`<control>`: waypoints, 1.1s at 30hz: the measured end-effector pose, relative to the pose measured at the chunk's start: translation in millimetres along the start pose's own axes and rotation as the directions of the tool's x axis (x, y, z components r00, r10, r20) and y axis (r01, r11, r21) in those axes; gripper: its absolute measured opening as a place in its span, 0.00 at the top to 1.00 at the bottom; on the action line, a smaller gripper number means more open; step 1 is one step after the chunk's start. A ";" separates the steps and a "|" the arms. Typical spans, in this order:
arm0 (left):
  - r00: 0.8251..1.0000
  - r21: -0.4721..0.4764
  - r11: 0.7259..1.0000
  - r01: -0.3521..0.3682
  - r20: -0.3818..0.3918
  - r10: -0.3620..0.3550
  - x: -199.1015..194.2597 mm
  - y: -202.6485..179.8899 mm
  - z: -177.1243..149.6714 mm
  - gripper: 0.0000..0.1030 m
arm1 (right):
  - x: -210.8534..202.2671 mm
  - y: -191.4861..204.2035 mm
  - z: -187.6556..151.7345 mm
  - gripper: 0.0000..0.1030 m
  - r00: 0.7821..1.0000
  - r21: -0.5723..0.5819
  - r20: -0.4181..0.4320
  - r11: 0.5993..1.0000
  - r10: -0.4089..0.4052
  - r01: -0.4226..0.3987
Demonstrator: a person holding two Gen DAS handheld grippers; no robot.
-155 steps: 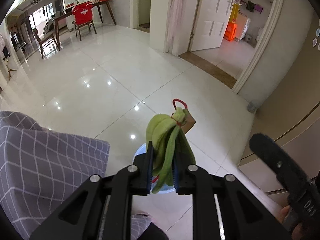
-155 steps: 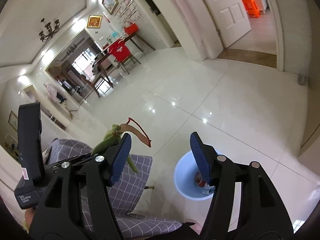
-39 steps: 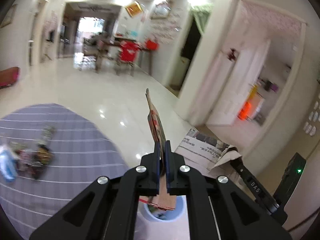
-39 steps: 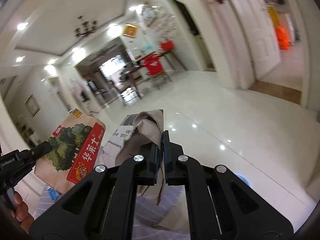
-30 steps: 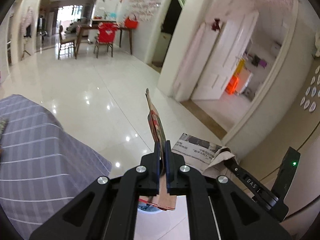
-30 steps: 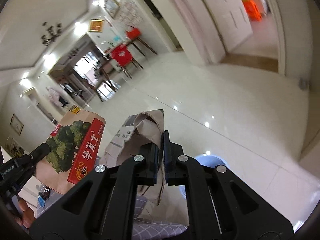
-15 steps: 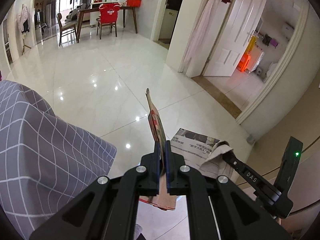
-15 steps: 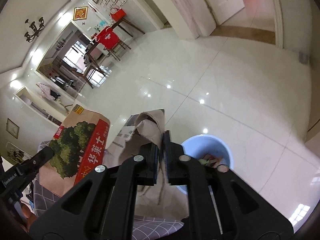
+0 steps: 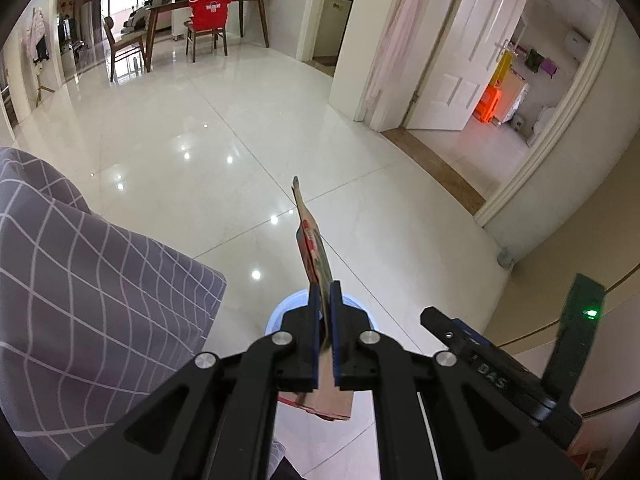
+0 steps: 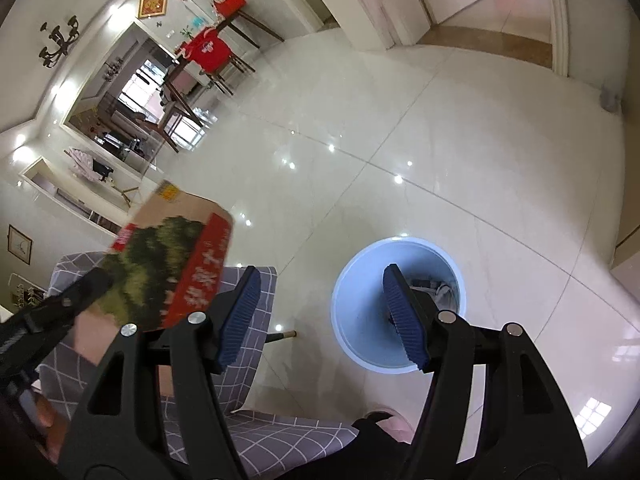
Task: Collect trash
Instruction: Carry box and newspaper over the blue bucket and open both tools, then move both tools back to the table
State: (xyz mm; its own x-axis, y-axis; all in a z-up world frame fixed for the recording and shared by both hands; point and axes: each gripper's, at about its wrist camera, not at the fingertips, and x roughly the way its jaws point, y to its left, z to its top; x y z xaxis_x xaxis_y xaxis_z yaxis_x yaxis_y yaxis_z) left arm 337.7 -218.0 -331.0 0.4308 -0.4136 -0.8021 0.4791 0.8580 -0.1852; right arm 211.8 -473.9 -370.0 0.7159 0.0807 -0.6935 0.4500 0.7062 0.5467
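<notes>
So there's one round pale-blue plastic bin (image 10: 398, 304) and one flattened red-and-green cardboard box (image 10: 172, 268); left gripper (image 9: 325, 312) pinches the box, right gripper (image 10: 322, 312) is opening, empty, above the bin.

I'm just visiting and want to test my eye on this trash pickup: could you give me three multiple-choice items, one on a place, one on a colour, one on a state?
1. Where is the trash bin?
A. on the floor
B. on the dining table
C. on a chair

2. What colour is it?
A. red
B. light blue
C. black

3. How does the left gripper stand?
A. wide open
B. shut on the cardboard piece
C. shut, empty

Key: A, tiles surround it; B, its rim is pale blue; B, the pads pinch the card.
</notes>
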 end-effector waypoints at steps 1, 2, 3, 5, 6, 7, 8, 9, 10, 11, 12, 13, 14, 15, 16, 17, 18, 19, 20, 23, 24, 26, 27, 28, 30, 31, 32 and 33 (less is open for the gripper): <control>1.000 0.003 1.000 0.002 -0.002 -0.002 1.4 -1.2 -0.6 0.96 | -5.0 1.3 0.3 0.38 1.000 -0.004 0.009 1.000 0.002 -0.002; 1.000 0.006 1.000 0.004 -0.004 -0.004 2.1 -2.8 -1.3 0.96 | -7.9 3.2 -1.0 0.38 1.000 -0.004 0.014 1.000 0.004 -0.004; 1.000 0.011 1.000 0.007 -0.006 -0.007 3.4 -5.2 -1.3 0.96 | -10.3 2.5 -1.0 0.38 1.000 -0.003 0.018 1.000 0.006 -0.006; 1.000 0.019 1.000 0.011 -0.010 -0.011 5.9 -8.6 -2.2 0.96 | -18.4 6.6 -1.1 0.38 0.999 -0.004 0.031 1.000 0.010 -0.010; 1.000 0.021 1.000 0.012 -0.011 -0.011 6.3 -10.2 -2.8 0.96 | -22.0 6.7 -2.6 0.38 0.999 -0.004 0.036 1.000 0.011 -0.011; 1.000 0.024 1.000 0.014 -0.013 -0.014 7.3 -12.2 -2.8 0.96 | -24.3 4.4 0.4 0.38 0.999 -0.003 0.041 1.000 0.014 -0.014; 1.000 0.028 0.999 0.017 -0.014 -0.016 8.8 -14.4 -1.9 0.96 | -28.9 5.6 -0.1 0.38 0.999 0.000 0.050 1.000 0.015 -0.015; 1.000 0.030 0.999 0.018 -0.014 -0.018 9.5 -17.6 -2.8 0.96 | -33.6 6.8 -0.5 0.38 0.998 0.002 0.060 1.000 0.016 -0.017; 1.000 0.035 0.999 0.022 -0.015 -0.021 10.2 -20.1 -2.0 0.96 | -37.8 7.1 0.2 0.38 0.998 0.003 0.068 1.000 0.020 -0.020; 1.000 0.039 0.999 0.024 -0.015 -0.023 10.8 -22.5 -1.0 0.96 | -39.6 5.0 1.4 0.38 0.997 0.004 0.072 1.000 0.022 -0.022; 1.000 0.044 0.999 0.028 -0.014 -0.027 11.3 -25.7 0.2 0.96 | -43.6 4.0 2.3 0.38 0.996 0.005 0.082 1.000 0.023 -0.023; 0.999 0.049 0.998 0.032 -0.013 -0.031 12.3 -28.1 2.1 0.95 | -49.7 4.5 3.0 0.38 0.995 0.004 0.097 1.000 0.021 -0.022; 0.999 0.057 0.998 0.037 -0.010 -0.036 12.5 -32.0 3.5 0.95 | -53.7 3.2 1.7 0.38 0.994 0.005 0.106 1.000 0.021 -0.022; 1.000 0.064 0.998 0.029 -0.008 -0.029 12.4 -34.5 5.3 0.92 | -57.9 4.9 0.0 0.38 0.993 0.008 0.117 1.000 0.023 -0.024; 1.000 0.075 0.997 0.021 -0.003 -0.020 11.6 -38.7 7.2 0.86 | -62.0 4.4 0.3 0.38 0.992 0.012 0.127 1.000 0.025 -0.026; 1.000 0.090 0.996 0.012 0.001 -0.012 10.7 -43.0 8.9 0.57 | -66.8 2.7 0.5 0.38 0.990 0.016 0.140 0.999 0.026 -0.029; 1.000 0.105 0.995 -0.003 0.005 0.002 9.5 -46.8 10.0 0.40 | -70.6 4.0 3.0 0.38 0.989 0.020 0.147 0.999 0.026 -0.029; 1.000 0.114 0.993 -0.010 0.027 0.007 5.5 -49.2 10.1 0.27 | -74.7 4.2 3.0 0.37 0.988 0.023 0.151 0.999 0.030 -0.034; 0.998 0.121 0.993 -0.012 0.060 0.005 -0.9 -50.3 8.9 0.27 | -76.2 4.3 2.6 0.37 0.988 0.024 0.150 0.999 0.033 -0.037; 0.998 0.113 0.993 -0.018 0.062 0.011 -7.7 -47.9 8.1 0.27 | -80.3 6.9 -1.7 0.36 0.989 0.011 0.143 0.999 0.036 -0.038; 0.998 0.106 0.994 -0.013 0.065 0.006 -11.4 -45.2 7.4 0.27 | -81.6 8.4 -3.7 0.36 0.989 0.007 0.141 0.999 0.037 -0.038; 0.998 0.091 0.996 -0.012 0.066 0.006 -18.8 -40.0 6.5 0.27 | -83.3 9.8 -6.1 0.36 0.990 0.005 0.132 0.999 0.042 -0.043; 0.998 0.085 0.996 -0.014 0.065 0.009 -22.9 -38.1 5.7 0.27 | -84.3 12.4 -7.8 0.36 0.991 0.002 0.130 0.999 0.045 -0.045; 0.998 0.081 0.997 -0.016 0.065 0.011 -26.7 -35.0 6.1 0.27 | -84.9 13.4 -8.2 0.36 0.991 -0.002 0.128 0.999 0.046 -0.046; 0.997 0.066 0.998 -0.024 0.069 0.020 -36.8 -30.3 3.8 0.27 | -88.3 20.4 -10.8 0.36 0.991 -0.013 0.121 0.998 0.056 -0.055; 0.997 0.059 0.998 -0.023 0.076 0.018 -44.2 -27.2 2.1 0.27 | -90.7 23.5 -12.3 0.36 0.991 -0.018 0.122 0.998 0.062 -0.060; 0.997 0.055 0.998 -0.023 0.081 0.019 -49.8 -25.4 1.3 0.27 | -94.1 29.4 -13.3 0.36 0.990 -0.030 0.125 0.997 0.070 -0.067; 0.996 0.050 0.998 -0.032 0.089 0.027 -58.2 -21.7 -0.8 0.27 | -96.2 33.6 -14.2 0.36 0.989 -0.041 0.124 0.997 0.076 -0.071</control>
State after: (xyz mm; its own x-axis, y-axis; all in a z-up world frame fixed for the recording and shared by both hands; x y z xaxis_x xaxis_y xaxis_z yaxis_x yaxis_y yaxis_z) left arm 301.6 -212.3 -280.8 0.5100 -0.4153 -0.7533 0.5029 0.8544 -0.1306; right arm 150.4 -447.9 -291.6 0.8089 0.0460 -0.5861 0.3755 0.7268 0.5752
